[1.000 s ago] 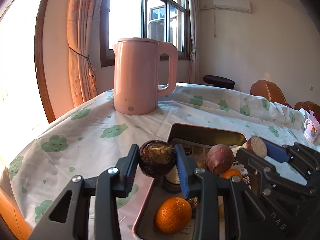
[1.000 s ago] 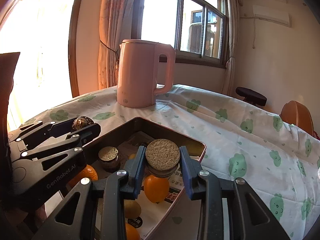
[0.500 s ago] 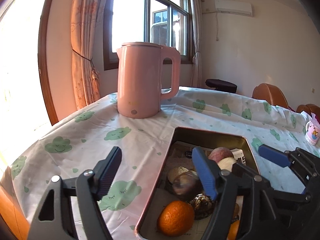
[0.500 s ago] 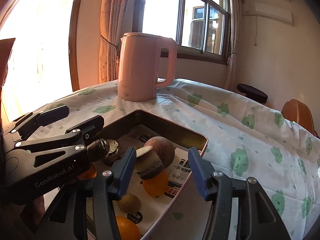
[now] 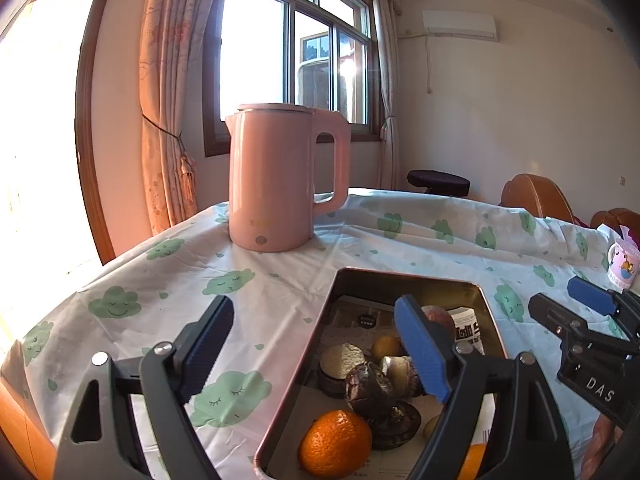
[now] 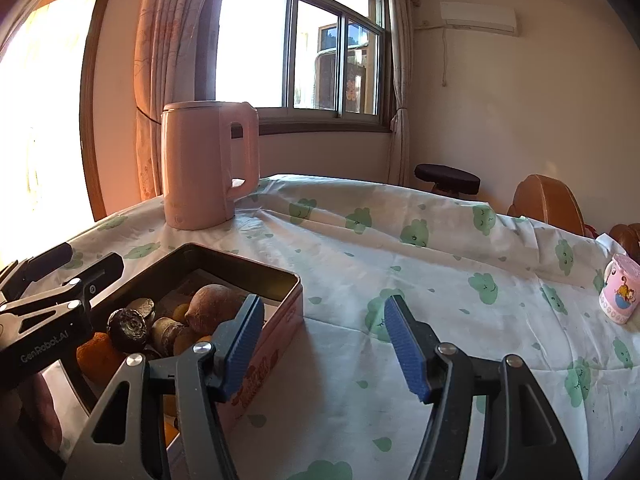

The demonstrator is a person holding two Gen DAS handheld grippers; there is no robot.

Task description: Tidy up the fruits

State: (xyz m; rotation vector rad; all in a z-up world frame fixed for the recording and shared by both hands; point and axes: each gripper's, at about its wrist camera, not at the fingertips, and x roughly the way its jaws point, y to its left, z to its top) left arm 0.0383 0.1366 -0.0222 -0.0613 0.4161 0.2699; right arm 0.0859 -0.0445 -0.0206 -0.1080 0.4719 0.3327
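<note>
A metal tray (image 5: 404,277) on the cloud-print tablecloth holds several fruits: an orange (image 5: 334,444), a dark wrinkled fruit (image 5: 368,386), a cut half with a pale face (image 5: 340,360) and a reddish round fruit (image 5: 440,318). My left gripper (image 5: 312,324) hovers over the tray's left rim. Its jaws are opening and grip nothing. My right gripper (image 6: 322,316) is just right of the tray (image 6: 248,260), over bare cloth. Its jaws are opening too, with nothing between them. In the right wrist view the reddish fruit (image 6: 214,304) and the dark fruit (image 6: 128,328) lie in the tray.
A pink kettle (image 5: 276,176) stands on the table behind the tray. A small pink mug (image 6: 620,288) sits at the far right. A dark stool (image 6: 446,174) and wooden chairs (image 6: 546,204) stand beyond the table. The table's edge drops off at the left.
Both grippers let go of their fruits, which now lie in the tray, and their jaws have spread wide. The right gripper has swung right, off the tray, over the cloth.
</note>
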